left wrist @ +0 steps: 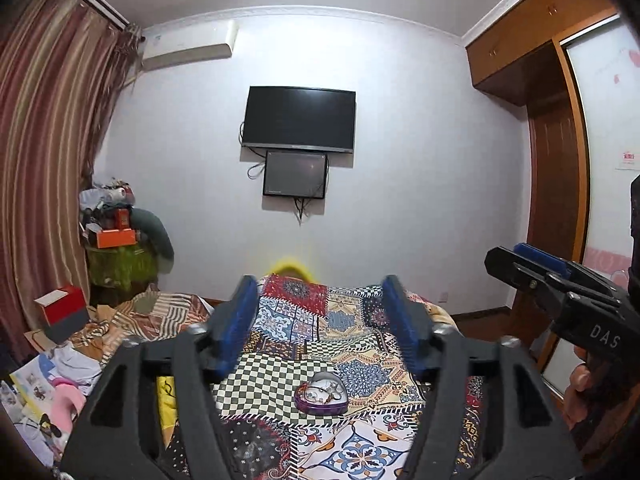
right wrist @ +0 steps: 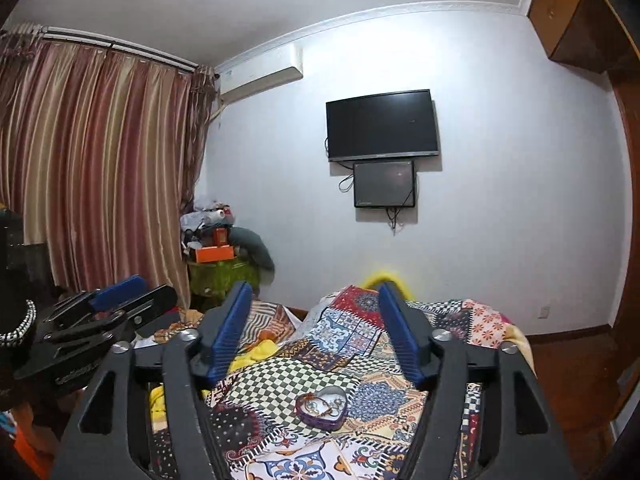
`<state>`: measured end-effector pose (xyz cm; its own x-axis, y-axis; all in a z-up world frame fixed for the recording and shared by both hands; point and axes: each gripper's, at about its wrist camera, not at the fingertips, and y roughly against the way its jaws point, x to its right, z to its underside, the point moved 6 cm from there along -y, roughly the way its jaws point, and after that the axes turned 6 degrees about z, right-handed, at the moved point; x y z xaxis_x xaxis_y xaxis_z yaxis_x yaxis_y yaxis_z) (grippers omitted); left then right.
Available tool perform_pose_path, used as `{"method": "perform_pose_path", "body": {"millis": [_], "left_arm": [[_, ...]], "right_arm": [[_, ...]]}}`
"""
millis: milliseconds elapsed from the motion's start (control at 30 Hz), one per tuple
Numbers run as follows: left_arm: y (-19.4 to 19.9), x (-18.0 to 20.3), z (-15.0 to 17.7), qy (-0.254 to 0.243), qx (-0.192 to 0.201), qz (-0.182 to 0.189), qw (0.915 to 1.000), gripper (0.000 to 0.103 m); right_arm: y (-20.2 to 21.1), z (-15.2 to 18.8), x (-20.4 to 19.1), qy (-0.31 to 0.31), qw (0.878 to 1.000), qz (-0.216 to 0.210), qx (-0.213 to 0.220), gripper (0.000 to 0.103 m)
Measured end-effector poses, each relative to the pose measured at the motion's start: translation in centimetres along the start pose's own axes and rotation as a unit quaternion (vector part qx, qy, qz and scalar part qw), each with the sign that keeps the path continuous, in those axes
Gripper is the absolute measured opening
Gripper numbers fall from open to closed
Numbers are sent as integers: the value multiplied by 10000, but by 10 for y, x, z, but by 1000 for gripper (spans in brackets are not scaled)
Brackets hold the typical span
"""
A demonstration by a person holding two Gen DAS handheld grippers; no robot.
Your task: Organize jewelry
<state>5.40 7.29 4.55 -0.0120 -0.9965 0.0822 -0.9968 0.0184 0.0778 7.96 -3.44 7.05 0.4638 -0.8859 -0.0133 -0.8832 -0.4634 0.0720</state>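
A purple heart-shaped tin (left wrist: 321, 397) sits open on the patchwork quilt (left wrist: 360, 360) of the bed, toward the middle, with a tangle of jewelry (left wrist: 322, 393) inside. The left gripper (left wrist: 324, 312) and the right gripper (right wrist: 316, 316) both hover above it, side by side, fingers spread wide and holding nothing. A television (left wrist: 299, 119) hangs on the wall beyond.

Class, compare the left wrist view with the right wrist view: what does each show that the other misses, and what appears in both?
Only the left wrist view shows the red box on the floor and the wardrobe's sliding door. Only the right wrist view shows the full spread of the curtain. Both show the open heart-shaped jewelry tin on the patchwork quilt, and the television.
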Motion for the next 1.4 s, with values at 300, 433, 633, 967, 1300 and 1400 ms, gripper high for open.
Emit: {"method": "perform_pose_path", "body": {"millis": [300, 433, 633, 967, 1300, 1400], "left_arm": [[12, 5, 5, -52, 46, -129, 9999, 91], [15, 6, 8, -40, 3, -139, 9999, 91], [14, 7, 10, -46, -47, -140, 9999, 91], [7, 9, 16, -69, -146, -143, 9998, 91], [5, 9, 18, -54, -198, -114, 9997, 97], [4, 10, 20, -71, -216, -103, 9997, 97]], "right_arm": [[5, 8, 0, 38, 9994, 332, 17, 100], [10, 10, 3, 38, 9994, 343, -20, 100], [14, 15, 6, 49, 9994, 319, -103, 100], [20, 21, 11, 26, 9994, 301, -167, 100], [22, 22, 14, -11, 9991, 345, -230, 100], [22, 23, 13, 18, 9991, 357, -241, 100]]}}
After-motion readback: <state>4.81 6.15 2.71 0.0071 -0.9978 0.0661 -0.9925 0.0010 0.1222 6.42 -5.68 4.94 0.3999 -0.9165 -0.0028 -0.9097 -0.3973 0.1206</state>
